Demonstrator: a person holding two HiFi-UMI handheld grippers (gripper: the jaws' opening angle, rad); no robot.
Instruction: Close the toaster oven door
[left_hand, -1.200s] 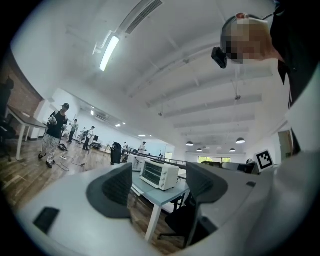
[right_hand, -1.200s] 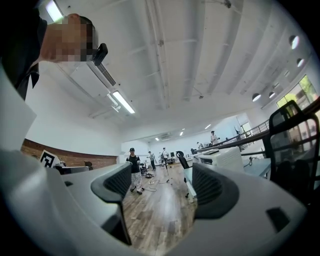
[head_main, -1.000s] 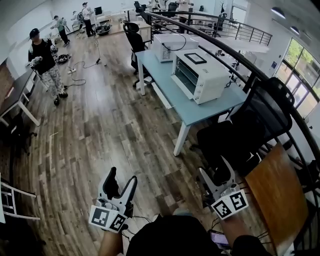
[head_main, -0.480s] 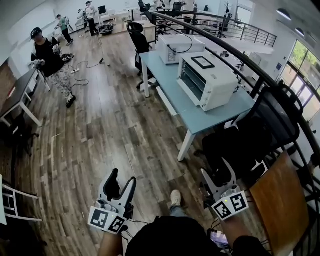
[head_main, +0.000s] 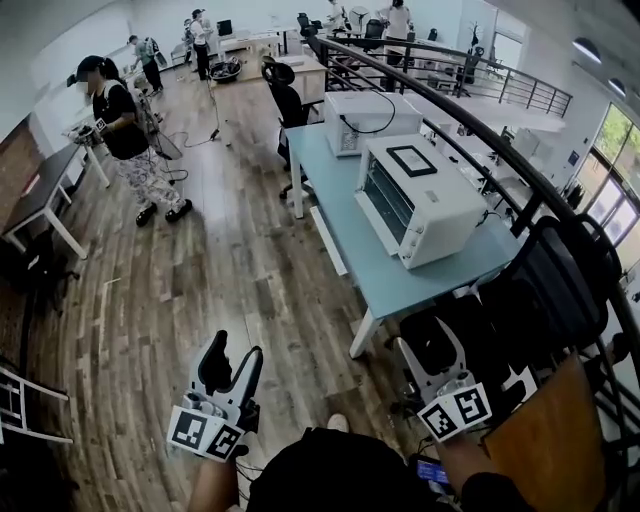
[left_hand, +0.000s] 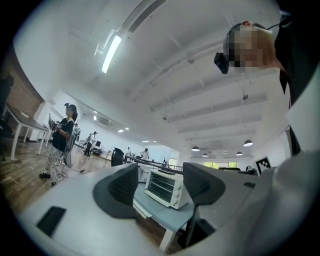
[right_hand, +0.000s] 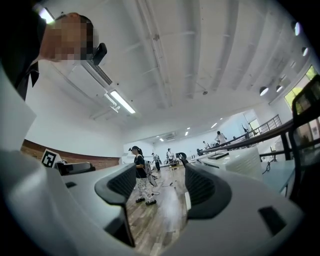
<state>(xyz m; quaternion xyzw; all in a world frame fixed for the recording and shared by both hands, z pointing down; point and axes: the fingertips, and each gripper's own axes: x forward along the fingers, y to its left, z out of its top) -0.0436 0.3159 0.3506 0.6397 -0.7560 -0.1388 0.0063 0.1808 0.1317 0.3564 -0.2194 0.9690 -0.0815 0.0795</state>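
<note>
In the head view the toaster oven (head_main: 420, 200) stands toward the near end of the light blue table (head_main: 400, 285), its door upright against the front. The left gripper (head_main: 230, 365) and right gripper (head_main: 440, 350) hang over the wooden floor (head_main: 220, 260), well apart from the table. In the left gripper view the jaws are spread and hold nothing, the oven far behind. In the right gripper view the jaws are closing with nothing between them.

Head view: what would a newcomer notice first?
A white toaster oven stands on the pale blue table, upper right. Low in front, far from it, the left gripper is open and empty, and the right gripper, also empty, has its jaws closing. A person in a black top stands on the wooden floor, upper left.
</note>
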